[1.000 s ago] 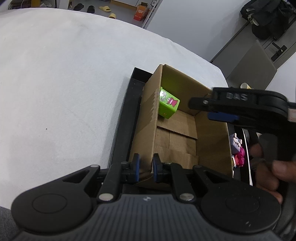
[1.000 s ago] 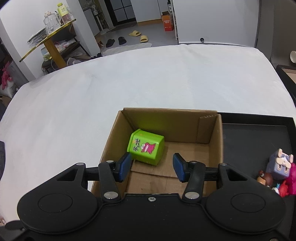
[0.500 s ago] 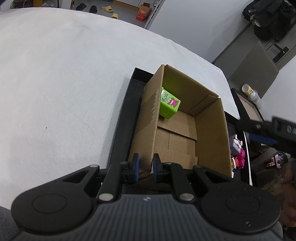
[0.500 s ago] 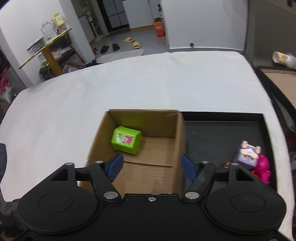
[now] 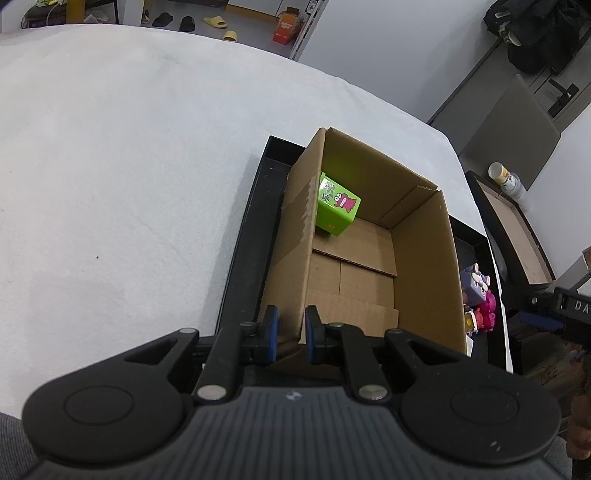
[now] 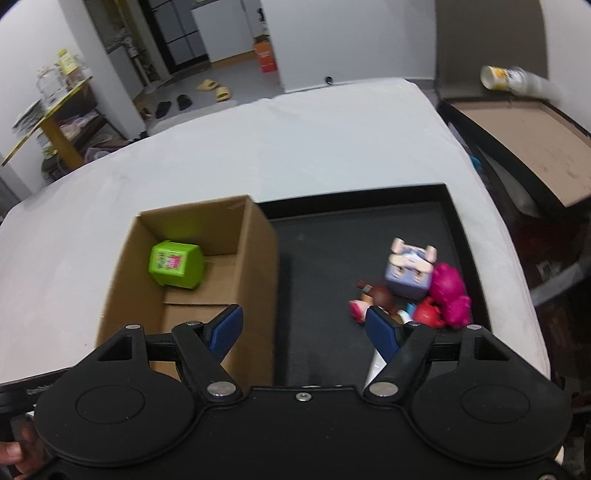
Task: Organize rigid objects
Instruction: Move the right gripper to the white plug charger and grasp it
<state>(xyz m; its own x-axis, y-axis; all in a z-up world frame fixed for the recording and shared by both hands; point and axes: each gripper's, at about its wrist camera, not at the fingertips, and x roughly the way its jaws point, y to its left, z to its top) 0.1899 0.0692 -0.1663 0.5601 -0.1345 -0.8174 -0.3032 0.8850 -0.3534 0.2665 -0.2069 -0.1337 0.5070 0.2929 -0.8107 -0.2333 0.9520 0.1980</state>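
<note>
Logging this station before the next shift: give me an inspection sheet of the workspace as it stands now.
Surface: white cloth-covered table carrying a black tray.
Job's things: cardboard box on the tray, green toy cube inside it; lavender bunny cube, magenta figure and small figurines grouped on the tray.
Clutter: nothing seen.
Grippers: left claw shut on the box's near wall; right claw open, empty.
Cables: nothing seen.
Surroundings: slippers, orange box, a cup.

Home room: slippers by door, cluttered side table.
</note>
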